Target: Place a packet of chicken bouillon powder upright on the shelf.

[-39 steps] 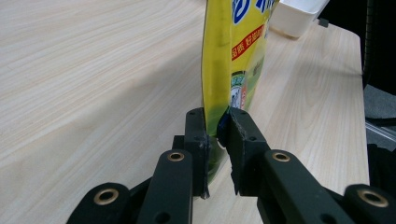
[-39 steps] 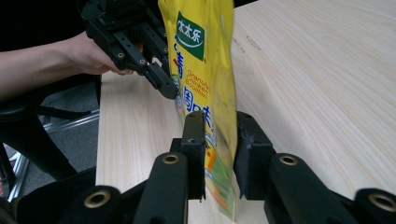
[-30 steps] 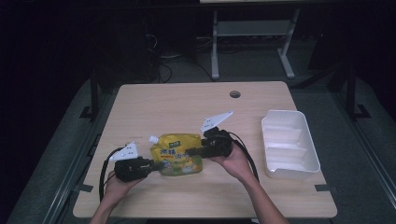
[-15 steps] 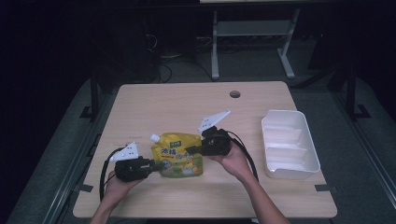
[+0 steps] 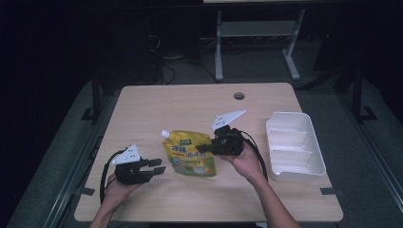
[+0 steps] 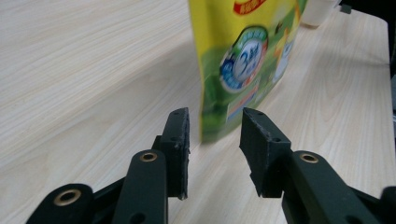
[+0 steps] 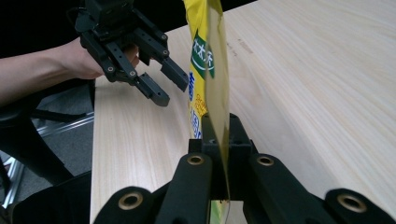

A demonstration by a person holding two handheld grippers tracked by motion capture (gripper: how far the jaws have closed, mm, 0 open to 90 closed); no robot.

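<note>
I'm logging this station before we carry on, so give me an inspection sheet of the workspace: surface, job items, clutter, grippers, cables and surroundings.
Surface: light wooden table, with a round grommet hole near the far edge.
Job's things: yellow spouted pouch, white cap at its far-left corner; white compartment tray at the table's right side, looks empty.
Clutter: nothing seen.
Grippers: left gripper open, jaws apart and pointing at the pouch's near corner without touching it; right gripper shut on the pouch's right edge.
Cables: a black cable loops from the left gripper; another trails from the right one.
Surroundings: dark room, grey metal frame behind the table, floor cables.
</note>
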